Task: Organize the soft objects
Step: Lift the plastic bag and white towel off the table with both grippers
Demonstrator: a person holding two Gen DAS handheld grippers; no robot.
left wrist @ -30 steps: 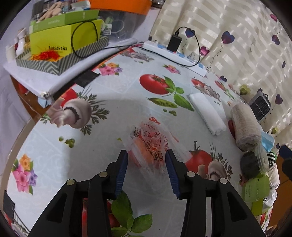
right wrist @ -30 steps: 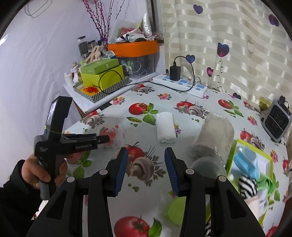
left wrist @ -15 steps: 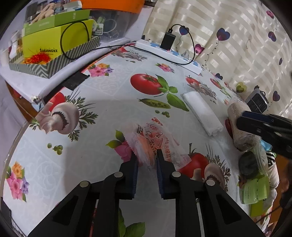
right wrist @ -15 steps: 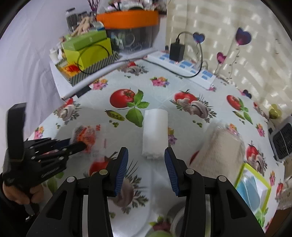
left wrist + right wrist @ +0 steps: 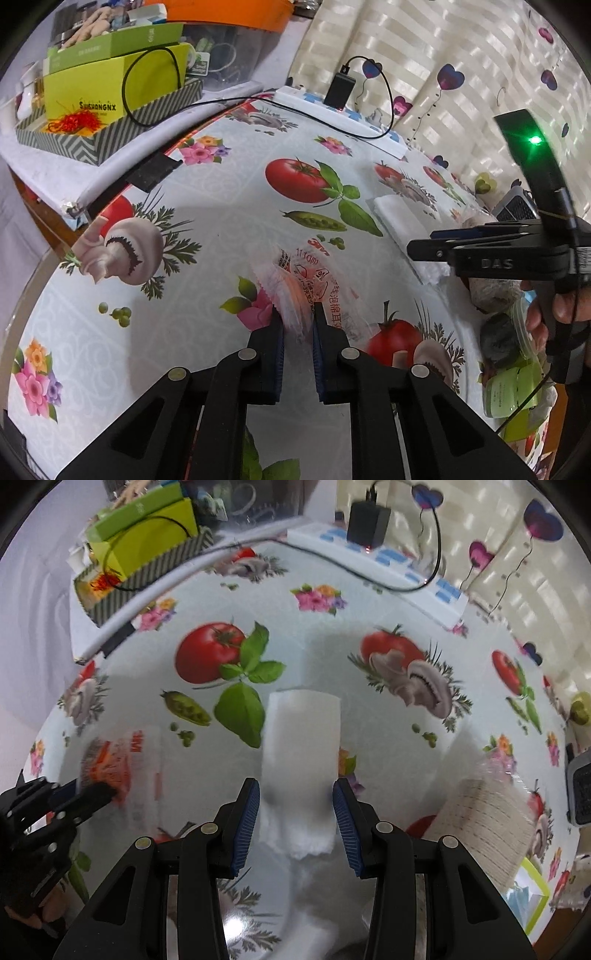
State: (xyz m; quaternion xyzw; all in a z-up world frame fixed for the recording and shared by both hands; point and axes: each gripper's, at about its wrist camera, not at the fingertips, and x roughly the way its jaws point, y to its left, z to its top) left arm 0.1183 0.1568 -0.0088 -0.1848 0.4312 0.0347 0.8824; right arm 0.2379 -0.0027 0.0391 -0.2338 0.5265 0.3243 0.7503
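Observation:
My left gripper [image 5: 297,317] is shut on a clear plastic packet with orange contents and red print [image 5: 314,284], which lies on the patterned tablecloth [image 5: 221,206]. The packet also shows in the right wrist view [image 5: 118,764]. My right gripper [image 5: 295,797] is open, its fingers on either side of the near end of a folded white towel [image 5: 301,746]. The towel shows in the left wrist view [image 5: 399,221], with my right gripper [image 5: 436,243] over it. A beige roll in plastic [image 5: 484,812] lies to the right.
A white power strip with a black charger [image 5: 373,550] lies at the table's far edge. A shelf with green boxes in a striped tray [image 5: 110,92] stands at the far left. A green-rimmed box with soft items [image 5: 528,890] and a small heater [image 5: 580,794] are at the right.
My right gripper has moved down and forward until its open fingers straddle the white towel. My left gripper closed on the packet and stays shut on it.

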